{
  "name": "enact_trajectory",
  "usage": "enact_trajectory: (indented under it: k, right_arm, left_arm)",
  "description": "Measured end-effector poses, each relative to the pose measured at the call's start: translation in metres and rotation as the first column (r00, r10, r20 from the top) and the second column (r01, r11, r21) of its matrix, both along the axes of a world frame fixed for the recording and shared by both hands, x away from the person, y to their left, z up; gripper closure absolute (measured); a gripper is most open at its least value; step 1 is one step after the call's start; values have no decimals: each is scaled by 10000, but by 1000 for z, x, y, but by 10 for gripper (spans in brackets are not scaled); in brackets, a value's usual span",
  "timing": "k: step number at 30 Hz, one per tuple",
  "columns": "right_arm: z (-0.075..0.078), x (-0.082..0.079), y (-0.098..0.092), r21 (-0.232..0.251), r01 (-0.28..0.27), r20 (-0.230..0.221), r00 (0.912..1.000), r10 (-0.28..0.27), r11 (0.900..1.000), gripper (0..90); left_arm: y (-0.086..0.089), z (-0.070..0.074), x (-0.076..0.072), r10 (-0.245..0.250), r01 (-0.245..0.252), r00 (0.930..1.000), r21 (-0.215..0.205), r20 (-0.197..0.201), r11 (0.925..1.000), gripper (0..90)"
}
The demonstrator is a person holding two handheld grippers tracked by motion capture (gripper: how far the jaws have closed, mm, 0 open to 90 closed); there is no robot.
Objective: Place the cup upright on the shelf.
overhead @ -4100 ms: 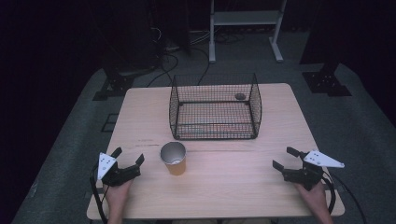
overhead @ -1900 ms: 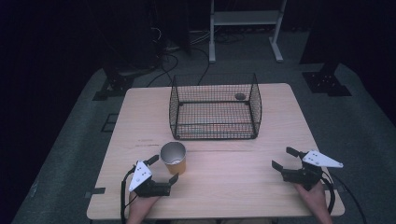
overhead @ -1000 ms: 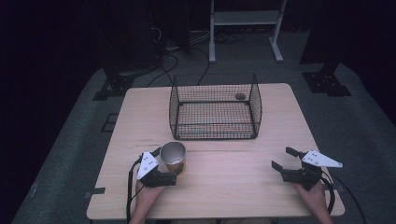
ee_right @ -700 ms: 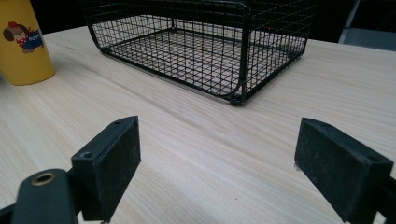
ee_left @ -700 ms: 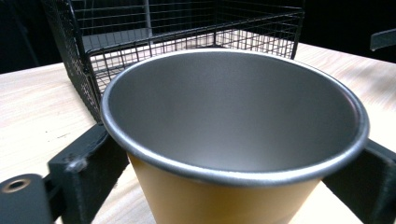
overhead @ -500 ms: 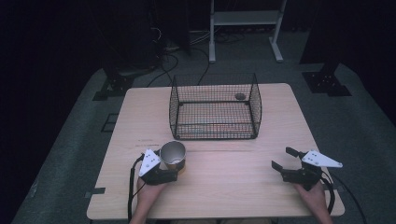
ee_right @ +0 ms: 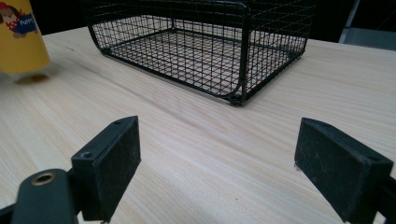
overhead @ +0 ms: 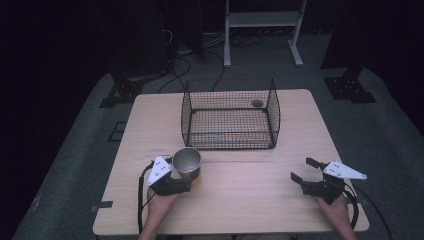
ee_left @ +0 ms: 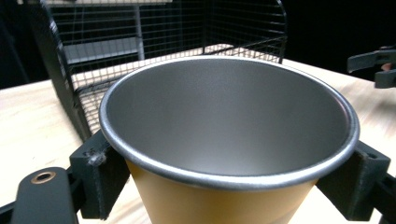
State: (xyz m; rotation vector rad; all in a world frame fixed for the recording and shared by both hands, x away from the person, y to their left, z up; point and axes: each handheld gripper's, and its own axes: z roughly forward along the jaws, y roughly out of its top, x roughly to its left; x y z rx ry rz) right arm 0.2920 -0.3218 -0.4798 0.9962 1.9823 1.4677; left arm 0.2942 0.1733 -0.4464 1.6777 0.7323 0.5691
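A yellow cup (overhead: 187,162) with a steel-grey inside stands upright on the wooden table (overhead: 250,200), in front of the wire basket (overhead: 230,112). My left gripper (overhead: 186,176) is shut on it from the near-left side. In the left gripper view both black pads (ee_left: 100,179) press the cup (ee_left: 229,121) just under its rim, one on each side. My right gripper (overhead: 302,169) rests near the table's front right, open with nothing between its fingers (ee_right: 112,158). From the right gripper view the cup (ee_right: 21,37) stands far off at the upper left.
The black wire basket (ee_right: 201,51) stands at the back middle of the table with a small dark object (overhead: 257,103) at its far right corner. Bare wood lies between the two hands. Cables and stand legs (overhead: 260,35) lie on the floor beyond the table.
My left hand came in from the table's left edge to the cup and its jaws closed on the cup's sides. The right hand and the basket stayed put.
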Motion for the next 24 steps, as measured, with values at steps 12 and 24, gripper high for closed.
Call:
enact_trajectory:
  k: [12,24]
  right_arm:
    - [0,0,0,-6,-7,1,10000,7,10000,134]
    - [0,0,0,-5,-28,2,10000,28,10000,134]
  left_arm:
    - [-16,21,1,-684,686,9971,-39,332,9976,139]
    - [-27,31,3,-1120,1118,9929,64,400,9937,139]
